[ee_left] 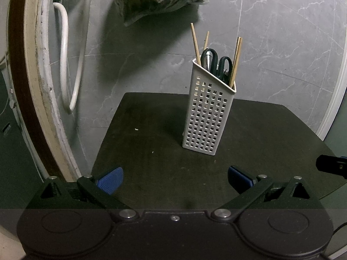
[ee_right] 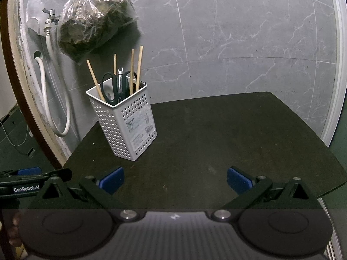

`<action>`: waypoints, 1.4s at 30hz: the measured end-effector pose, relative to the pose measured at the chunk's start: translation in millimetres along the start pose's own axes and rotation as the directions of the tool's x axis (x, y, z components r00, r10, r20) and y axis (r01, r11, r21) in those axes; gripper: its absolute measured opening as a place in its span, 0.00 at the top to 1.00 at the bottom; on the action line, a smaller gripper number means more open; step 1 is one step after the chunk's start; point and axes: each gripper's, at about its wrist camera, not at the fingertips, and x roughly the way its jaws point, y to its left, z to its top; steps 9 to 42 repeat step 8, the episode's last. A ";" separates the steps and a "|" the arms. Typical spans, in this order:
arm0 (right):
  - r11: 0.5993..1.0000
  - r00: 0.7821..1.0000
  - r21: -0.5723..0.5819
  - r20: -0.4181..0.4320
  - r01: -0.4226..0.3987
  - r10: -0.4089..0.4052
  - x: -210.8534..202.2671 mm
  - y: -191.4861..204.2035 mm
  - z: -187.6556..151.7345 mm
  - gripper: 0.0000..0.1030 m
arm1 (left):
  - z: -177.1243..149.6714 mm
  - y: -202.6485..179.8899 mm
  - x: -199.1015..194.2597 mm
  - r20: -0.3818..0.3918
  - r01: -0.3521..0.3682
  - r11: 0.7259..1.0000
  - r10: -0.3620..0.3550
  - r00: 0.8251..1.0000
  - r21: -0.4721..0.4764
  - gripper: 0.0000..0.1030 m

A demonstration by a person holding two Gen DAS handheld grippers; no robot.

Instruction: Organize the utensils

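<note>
We hold both tongs wide and empty over the near edge of the dark table (ee_left: 156,130): left gripper (ee_left: 175,178), right gripper (ee_right: 175,178). The white perforated utensil holder (ee_left: 208,117) stands upright toward the table's back, holding scissors (ee_left: 216,61) and wooden chopsticks (ee_left: 236,60). Bare tabletop lies between it and us. Only the right view shows its label (ee_right: 138,127) and a wall tap (ee_right: 50,17).

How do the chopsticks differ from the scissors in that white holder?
The thin pale wooden chopsticks are straight sticks, leaning apart; the black-handled scissors show rounded loop handles. The chopsticks rise well above the white perforated plastic holder; the scissors only just clear its rim. Both stand inside that holder on the dark table.
</note>
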 end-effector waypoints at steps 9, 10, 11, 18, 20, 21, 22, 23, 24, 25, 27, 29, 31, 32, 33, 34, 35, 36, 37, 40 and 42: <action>1.000 1.000 0.000 -0.004 -0.001 0.001 1.4 -2.2 -0.5 0.00 | -0.5 -0.9 2.3 -0.007 -0.003 1.000 0.003 1.000 0.000 0.01; 1.000 1.000 0.000 -0.004 -0.001 0.001 1.4 -2.2 -0.5 0.00 | -0.5 -0.9 2.3 -0.007 -0.003 1.000 0.003 1.000 0.000 0.01; 1.000 1.000 0.000 -0.004 -0.001 0.001 1.4 -2.2 -0.5 0.00 | -0.5 -0.9 2.3 -0.007 -0.003 1.000 0.003 1.000 0.000 0.01; 1.000 1.000 0.000 -0.004 -0.001 0.001 1.4 -2.2 -0.5 0.00 | -0.5 -0.9 2.3 -0.007 -0.003 1.000 0.003 1.000 0.000 0.01; 1.000 1.000 0.000 -0.004 -0.001 0.001 1.4 -2.2 -0.5 0.00 | -0.5 -0.9 2.3 -0.007 -0.003 1.000 0.003 1.000 0.000 0.01; 1.000 1.000 0.000 -0.004 -0.001 0.001 1.4 -2.2 -0.5 0.00 | -0.5 -0.9 2.3 -0.007 -0.003 1.000 0.003 1.000 0.000 0.01; 1.000 1.000 0.000 -0.004 -0.001 0.001 1.4 -2.2 -0.5 0.00 | -0.5 -0.9 2.3 -0.007 -0.003 1.000 0.003 1.000 0.000 0.01; 1.000 1.000 0.000 -0.004 -0.001 0.001 1.4 -2.2 -0.5 0.00 | -0.5 -0.9 2.3 -0.007 -0.003 1.000 0.003 1.000 0.000 0.01; 1.000 1.000 0.000 -0.004 -0.001 0.001 1.4 -2.2 -0.5 0.00 | -0.5 -0.9 2.3 -0.007 -0.003 1.000 0.003 1.000 0.000 0.01; 1.000 1.000 0.000 -0.004 -0.001 0.001 1.4 -2.2 -0.5 0.00 | -0.5 -0.9 2.3 -0.007 -0.003 1.000 0.003 1.000 0.000 0.01; 1.000 1.000 0.000 -0.004 -0.001 0.001 1.4 -2.2 -0.5 0.00 | -0.5 -0.9 2.3 -0.007 -0.003 1.000 0.003 1.000 0.000 0.01; 1.000 1.000 0.000 -0.004 -0.001 0.001 1.4 -2.2 -0.5 0.00 | -0.5 -0.9 2.3 -0.007 -0.003 1.000 0.003 1.000 0.000 0.01; 1.000 1.000 0.000 -0.004 -0.001 0.001 1.4 -2.2 -0.5 0.00 | -0.5 -0.9 2.3 -0.007 -0.003 1.000 0.003 1.000 0.000 0.01; 1.000 1.000 0.000 -0.004 -0.001 0.001 1.4 -2.2 -0.5 0.00 | -0.5 -0.9 2.3 -0.007 -0.003 1.000 0.003 1.000 0.000 0.01; 1.000 1.000 0.000 -0.004 -0.001 0.001 1.4 -2.2 -0.5 0.00 | -0.5 -0.9 2.3 -0.007 -0.003 1.000 0.003 1.000 0.000 0.01; 1.000 1.000 0.000 -0.004 -0.001 0.001 1.4 -2.2 -0.5 0.00 | -0.5 -0.9 2.3 -0.007 -0.003 1.000 0.003 1.000 0.000 0.01; 1.000 1.000 0.000 -0.004 -0.001 0.001 1.4 -2.2 -0.5 0.00 | -0.5 -0.9 2.3 -0.007 -0.003 1.000 0.003 1.000 0.000 0.01; 1.000 1.000 0.000 -0.004 -0.001 0.001 1.4 -2.2 -0.5 0.00 | -0.5 -0.9 2.3 -0.007 -0.003 1.000 0.003 1.000 0.000 0.01; 1.000 1.000 0.000 -0.004 -0.001 0.001 1.4 -2.2 -0.5 0.00 | -0.5 -0.9 2.3 -0.007 -0.003 1.000 0.003 1.000 0.000 0.01; 1.000 1.000 0.000 -0.004 -0.001 0.001 1.4 -2.2 -0.5 0.00 | -0.5 -0.9 2.3 -0.007 -0.003 1.000 0.003 1.000 0.000 0.01; 1.000 1.000 0.000 -0.004 -0.001 0.001 1.4 -2.2 -0.5 0.00 | -0.5 -0.9 2.3 -0.007 -0.003 1.000 0.003 1.000 0.000 0.01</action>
